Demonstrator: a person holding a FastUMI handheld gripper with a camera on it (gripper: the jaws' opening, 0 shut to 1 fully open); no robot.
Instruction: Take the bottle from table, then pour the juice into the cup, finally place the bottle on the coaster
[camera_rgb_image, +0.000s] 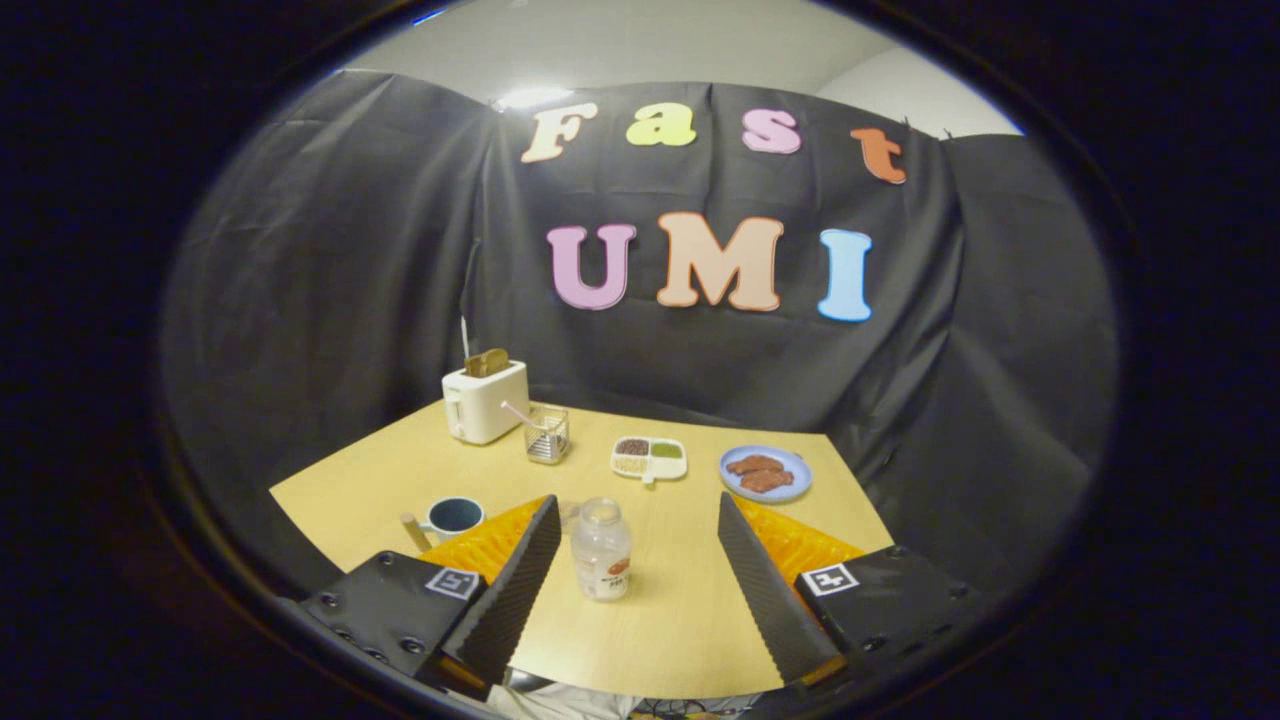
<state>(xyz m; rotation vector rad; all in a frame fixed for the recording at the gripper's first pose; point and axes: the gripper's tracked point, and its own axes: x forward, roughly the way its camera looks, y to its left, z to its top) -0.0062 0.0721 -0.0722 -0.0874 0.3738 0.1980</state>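
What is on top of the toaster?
A brown slice sticks out of the toaster; its lower part is hidden inside. The gripper is open around the bottle.

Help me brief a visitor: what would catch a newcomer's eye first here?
The clear bottle stands upright on the wooden table, between the open gripper's fingers. Beyond them sit a white toaster with toast and a blue plate of food.

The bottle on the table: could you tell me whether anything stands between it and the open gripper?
Nothing visible does. The bottle stands upright between the spread fingers of the gripper, nearer one finger, with bare table around it. The cup sits off to one side.
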